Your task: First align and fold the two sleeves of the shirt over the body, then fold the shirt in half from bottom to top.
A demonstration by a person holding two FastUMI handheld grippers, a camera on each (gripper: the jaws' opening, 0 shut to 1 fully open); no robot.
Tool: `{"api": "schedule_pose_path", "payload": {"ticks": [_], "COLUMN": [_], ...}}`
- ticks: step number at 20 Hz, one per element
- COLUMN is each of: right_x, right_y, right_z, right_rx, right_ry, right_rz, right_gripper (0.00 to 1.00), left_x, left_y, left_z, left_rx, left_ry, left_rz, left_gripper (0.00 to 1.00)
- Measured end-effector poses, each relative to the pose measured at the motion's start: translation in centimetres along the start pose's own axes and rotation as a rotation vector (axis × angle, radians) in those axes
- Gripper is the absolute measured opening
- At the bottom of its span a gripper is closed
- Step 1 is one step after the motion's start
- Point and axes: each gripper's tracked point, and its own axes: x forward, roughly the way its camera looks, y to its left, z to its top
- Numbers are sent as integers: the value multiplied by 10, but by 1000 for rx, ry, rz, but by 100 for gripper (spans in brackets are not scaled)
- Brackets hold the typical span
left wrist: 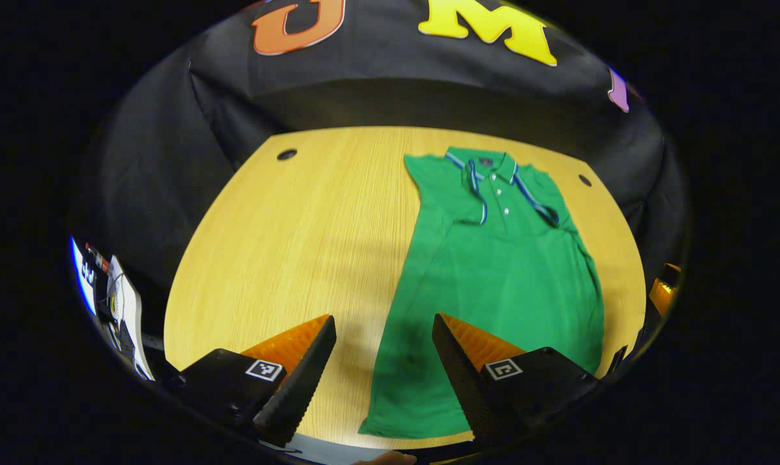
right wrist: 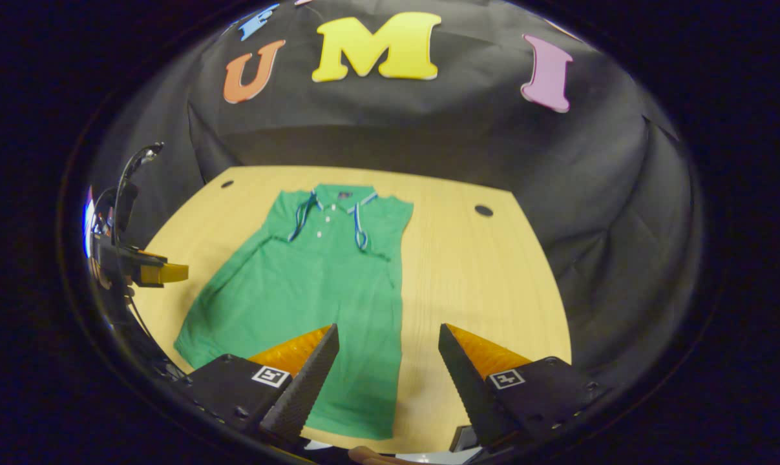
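Shirt (left wrist: 493, 284) lay flat on the table (left wrist: 286, 245) in the left gripper view, sleeves folded in, our left hand-held gripper (left wrist: 384, 361) spread above its hem. In the right gripper view our right hand-held gripper (right wrist: 388, 368) hung spread over the hem; we judged the cloth light and limp, best pinched at the bottom corners.

Shirt (left wrist: 493, 271) (right wrist: 312, 284): green polo, blue-and-white striped trim on collar and sleeve cuffs, white buttons on placket. Lies flat, front up, on the wooden counter (left wrist: 299, 239) (right wrist: 480, 284); collar at far end, hem at near edge. Both sleeves already folded inward over the chest, cuffs just beside the placket. Body forms a long narrow panel, not yet folded bottom to top.
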Motion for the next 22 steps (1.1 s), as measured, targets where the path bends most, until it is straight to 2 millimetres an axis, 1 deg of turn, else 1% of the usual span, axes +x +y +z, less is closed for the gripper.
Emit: {"api": "schedule_pose_path", "payload": {"ticks": [2,3,4,5,8,11,12,13,14,16,19,20,22], "right_x": [16,22,24,24,22,23,24,25,25,30,32,32,32], "right_y": [2,2,2,2,-1,-6,-5,-4,0,8,8,8,7], "right_z": [-55,-79,-98,-115,-145,-157,-160,-163,-164,-164,-165,-165,-165], "right_rx": [5,-2,-12,-25,-26,21,41,60,87,142,139,129,109], "right_ry": [135,200,252,292,374,432,457,482,509,544,598,629,707], "right_rz": [-2,-8,-7,-10,-17,-34,-32,-28,-20,-3,-16,-12,-2], "right_gripper": [96,96,97,96,96,96,98,98,96,94,94,95,95], "left_x": [5,4,1,-2,-8,-11,-11,-11,-10,-9,-8,-8,-8], "left_y": [8,11,11,10,1,-3,-5,-7,-9,-10,-13,-12,-12], "left_z": [-43,-65,-81,-94,-124,-137,-140,-142,-144,-142,-142,-142,-142], "left_rx": [-3,-12,-25,-39,-58,-39,-31,-20,-8,13,12,14,11], "left_ry": [90,138,175,205,279,324,340,354,369,384,433,455,496], "left_rz": [11,11,5,-6,-43,-54,-56,-57,-60,-57,-67,-70,-71], "left_gripper": [97,97,98,98,98,98,98,98,98,97,95,95,95]}}
